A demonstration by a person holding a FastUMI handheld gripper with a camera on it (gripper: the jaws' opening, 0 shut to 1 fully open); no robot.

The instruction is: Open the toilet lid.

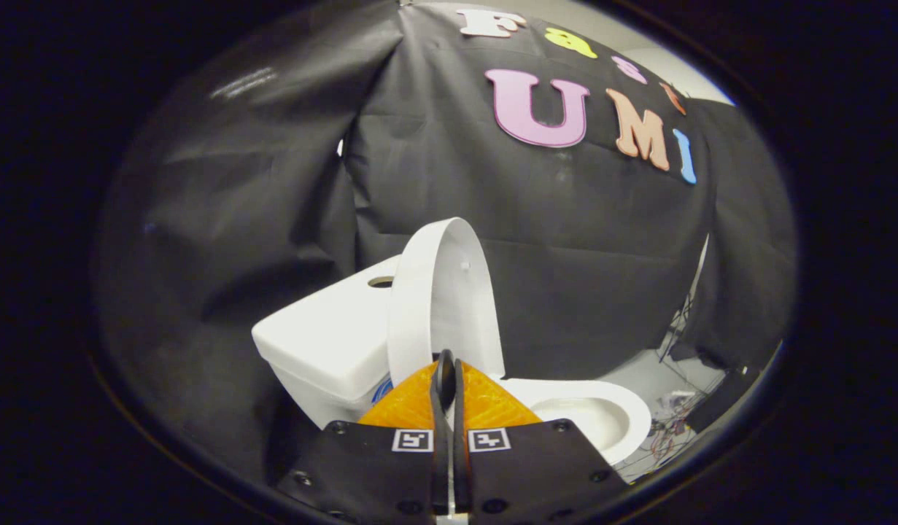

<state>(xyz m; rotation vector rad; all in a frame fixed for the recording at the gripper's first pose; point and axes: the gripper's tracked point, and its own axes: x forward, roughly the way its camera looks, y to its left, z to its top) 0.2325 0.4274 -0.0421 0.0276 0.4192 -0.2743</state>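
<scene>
A white toilet stands just ahead of my fingers. Its lid (441, 292) is raised nearly upright, leaning back toward the white tank (332, 335) on the left. To the right of the lid, the seat and bowl (602, 415) lie exposed. My gripper (446, 364) is shut, its two fingers pressed together with nothing between them. The fingertips sit at the lid's lower edge, close in front of its inner face; I cannot tell whether they touch it.
Black cloth walls close in behind and to the left of the toilet. To the right of the bowl, a pale floor (645, 379) carries loose wires (671, 419) and a dark object (722, 397) by the cloth.
</scene>
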